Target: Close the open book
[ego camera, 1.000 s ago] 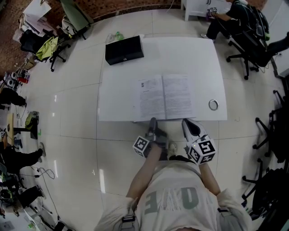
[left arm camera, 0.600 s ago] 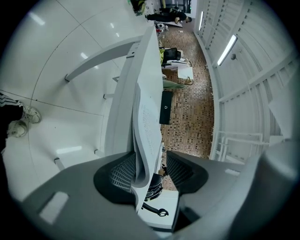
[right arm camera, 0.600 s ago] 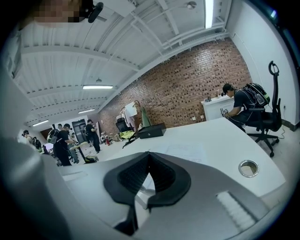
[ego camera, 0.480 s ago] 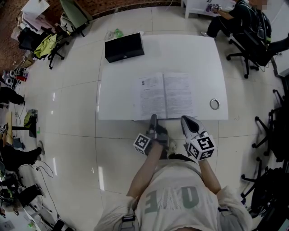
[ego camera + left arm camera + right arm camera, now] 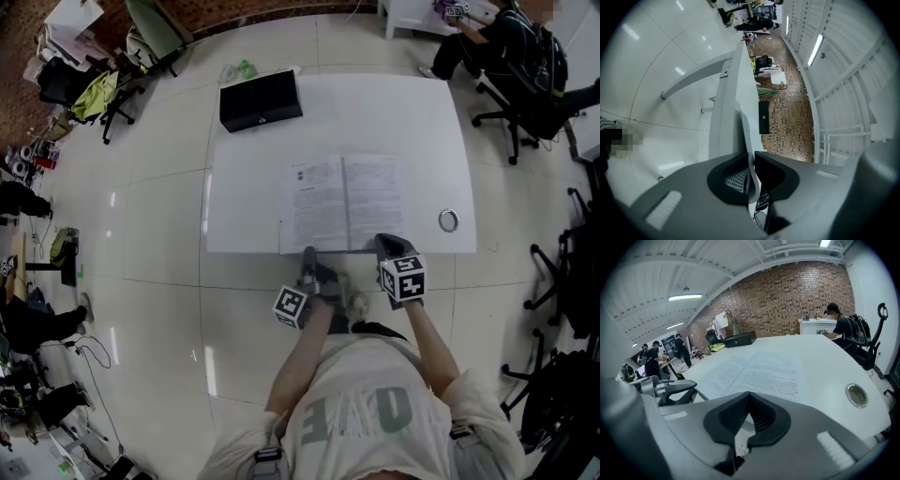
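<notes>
Well ahead of the left gripper (image 5: 309, 255) and off to its left, a black box (image 5: 260, 101) is sitting at the far corner of the white table (image 5: 403, 122). The left gripper is reaching level at the table's near edge. Its jaws have just been closing, and in the left gripper view (image 5: 751, 173) they are pinching the near edge of the open book (image 5: 342, 202) at its left-hand half, a thin white sheet (image 5: 746, 136) running between the pads. The book is lying flat and open directly ahead of both tools, its spine falling between them. The right gripper (image 5: 386, 242) is tilting down over the near edge, just beside the book's right page (image 5: 754, 371), its jaws (image 5: 749, 399) pressing together on nothing. A metal ring (image 5: 448, 220) is lying ahead of it to its right (image 5: 856, 395).
</notes>
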